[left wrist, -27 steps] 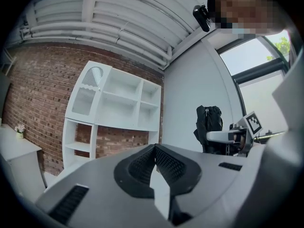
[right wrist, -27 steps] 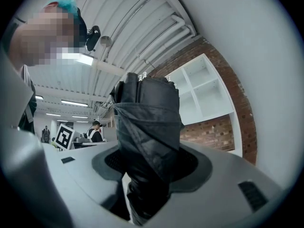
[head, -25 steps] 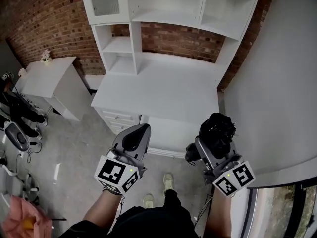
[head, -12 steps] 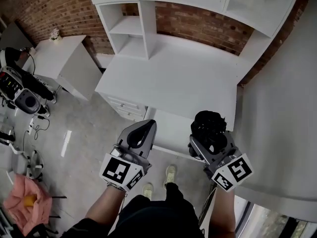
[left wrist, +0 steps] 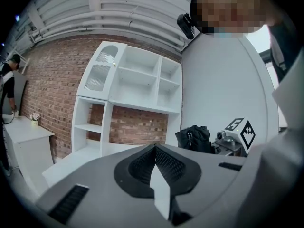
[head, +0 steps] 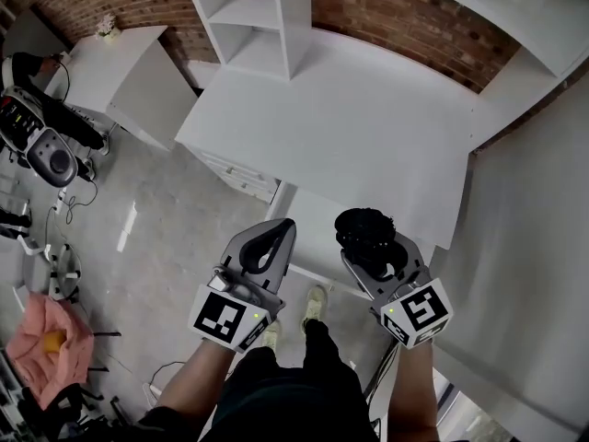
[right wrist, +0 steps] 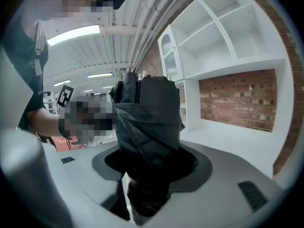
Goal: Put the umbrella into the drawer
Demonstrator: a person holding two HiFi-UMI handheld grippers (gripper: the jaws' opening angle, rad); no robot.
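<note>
A black folded umbrella (head: 361, 231) stands upright between the jaws of my right gripper (head: 373, 254), which is shut on it in front of the white desk (head: 368, 145). In the right gripper view the umbrella (right wrist: 148, 122) fills the middle and hides the right gripper's (right wrist: 151, 156) jaw tips. My left gripper (head: 279, 232) hangs beside it to the left, shut with nothing in it; its jaws (left wrist: 154, 150) meet in a closed point. The left gripper view also catches the umbrella (left wrist: 194, 137). Drawer fronts (head: 235, 175) sit under the desk's left front edge.
A white panel (head: 311, 233) juts out below the desk's front edge, right under both grippers. White shelves (head: 267, 12) rise at the desk's back against a brick wall. A low white cabinet (head: 124, 72) stands to the left, with gear (head: 41, 150) and a pink cloth (head: 46, 357) on the floor.
The view has swung so the desk sits higher and nearer. Both grippers have drifted slightly left and closer together. The right stays shut on the umbrella, the left stays shut.
</note>
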